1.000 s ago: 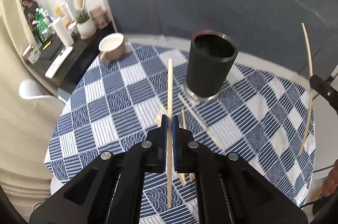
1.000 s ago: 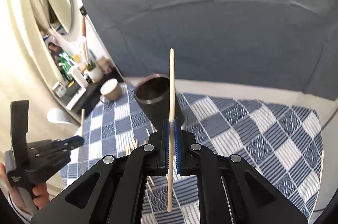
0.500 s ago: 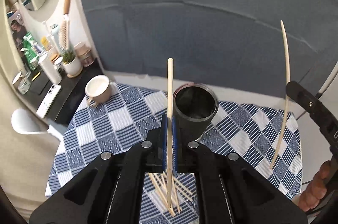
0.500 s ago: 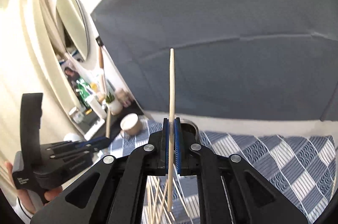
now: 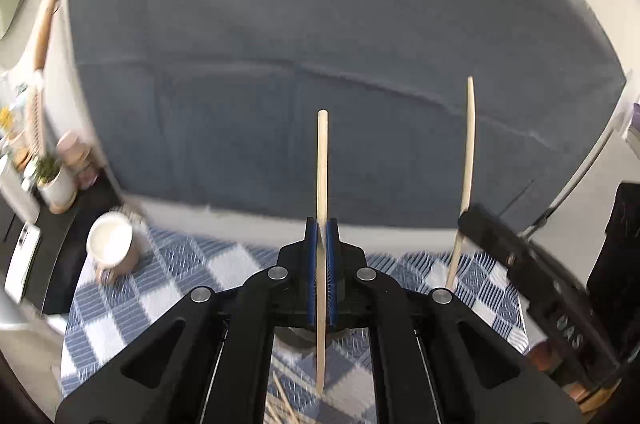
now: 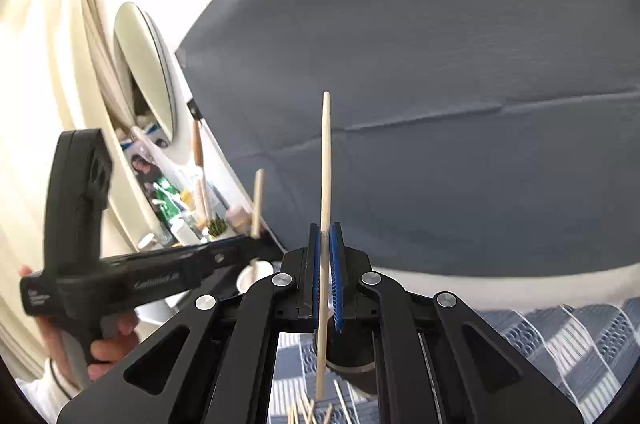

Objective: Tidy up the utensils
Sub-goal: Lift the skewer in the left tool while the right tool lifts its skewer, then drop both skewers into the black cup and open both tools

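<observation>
My left gripper (image 5: 322,224) is shut on a pale wooden chopstick (image 5: 322,164) that stands upright between its blue pads. My right gripper (image 6: 328,228) is shut on a second chopstick (image 6: 326,164), also upright. Each gripper shows in the other's view: the right gripper (image 5: 464,218) with its chopstick (image 5: 469,144) at the right, the left gripper (image 6: 260,244) with its chopstick (image 6: 258,200) at the left. The dark cup (image 6: 356,356) stands on the table below the fingers, mostly hidden behind them. Several loose chopsticks (image 6: 312,412) lie in front of it.
A blue-and-white checked cloth (image 5: 180,284) covers the round table. A beige mug (image 5: 110,244) stands at its far left edge. A dark side shelf (image 5: 52,208) with a plant pot and bottles lies left of the table. A grey sofa back (image 5: 320,44) fills the background. A hand (image 6: 108,348) grips the left tool.
Both grippers rose and tipped upward with their chopsticks still held. The cup slid down the views and now sits mostly behind the fingers; less of the table shows.
</observation>
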A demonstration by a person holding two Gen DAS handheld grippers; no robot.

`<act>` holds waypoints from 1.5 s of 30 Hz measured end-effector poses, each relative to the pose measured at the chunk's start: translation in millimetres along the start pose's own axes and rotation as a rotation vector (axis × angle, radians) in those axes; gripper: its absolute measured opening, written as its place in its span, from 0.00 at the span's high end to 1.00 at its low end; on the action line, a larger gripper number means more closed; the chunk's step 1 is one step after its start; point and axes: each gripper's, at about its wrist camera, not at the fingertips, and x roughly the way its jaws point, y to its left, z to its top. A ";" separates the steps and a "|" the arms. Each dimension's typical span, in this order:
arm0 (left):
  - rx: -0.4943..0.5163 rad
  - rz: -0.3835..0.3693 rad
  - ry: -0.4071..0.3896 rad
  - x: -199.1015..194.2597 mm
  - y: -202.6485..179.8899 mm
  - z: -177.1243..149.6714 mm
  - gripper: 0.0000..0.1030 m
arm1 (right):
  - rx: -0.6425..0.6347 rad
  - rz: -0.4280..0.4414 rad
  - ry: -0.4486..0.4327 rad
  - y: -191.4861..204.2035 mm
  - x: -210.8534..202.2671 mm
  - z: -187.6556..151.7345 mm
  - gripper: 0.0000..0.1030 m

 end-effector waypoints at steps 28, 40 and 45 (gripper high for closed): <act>0.063 -0.318 -0.085 94.8 40.1 -57.9 0.95 | 0.060 0.014 0.054 -54.1 104.3 -76.9 0.91; 0.057 -0.164 -0.161 29.9 53.1 -55.9 0.28 | -0.058 -0.096 0.033 -30.5 46.2 -66.7 0.29; 0.029 -0.077 -0.174 2.0 64.6 -65.6 0.17 | -0.121 -0.123 0.050 -16.9 19.4 -76.1 0.16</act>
